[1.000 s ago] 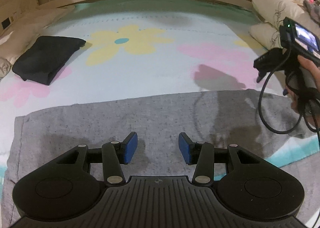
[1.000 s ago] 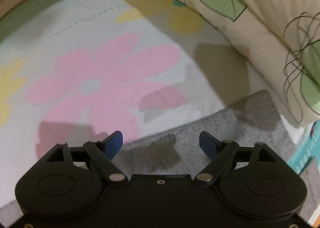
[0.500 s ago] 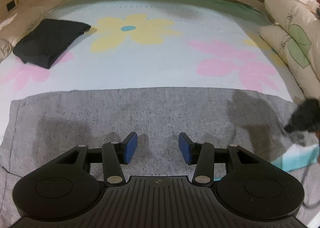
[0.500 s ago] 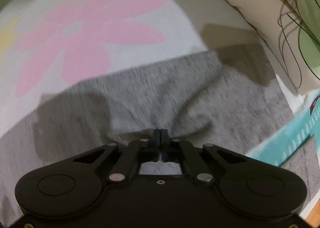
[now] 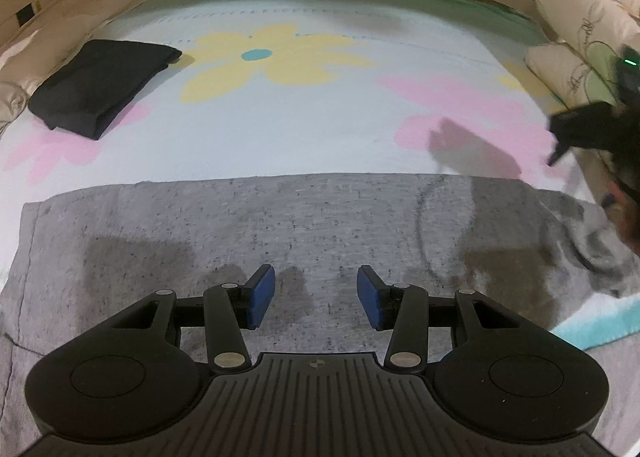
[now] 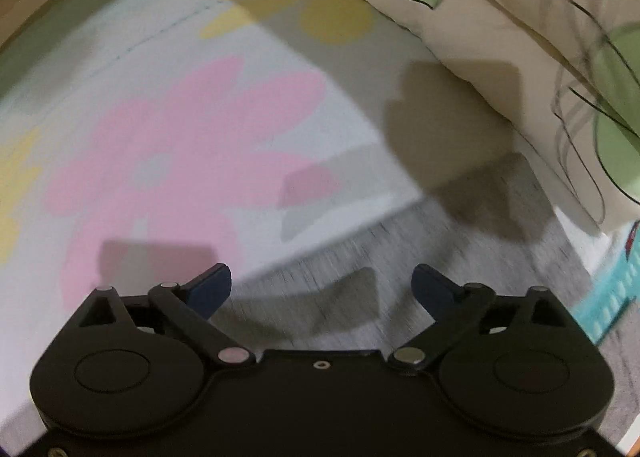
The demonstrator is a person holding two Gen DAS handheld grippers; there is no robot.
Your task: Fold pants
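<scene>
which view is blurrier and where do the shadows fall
Right wrist view: motion-smeared, worst on the grey pants, with a dark shadow by the pillow. Left wrist view: mostly sharp, only the right hand-held gripper smears; shadows lie on the pants and sheet.

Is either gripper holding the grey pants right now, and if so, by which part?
No. The left gripper hangs open over the grey pants; the right gripper, jaws just opened wide, holds nothing.
</scene>
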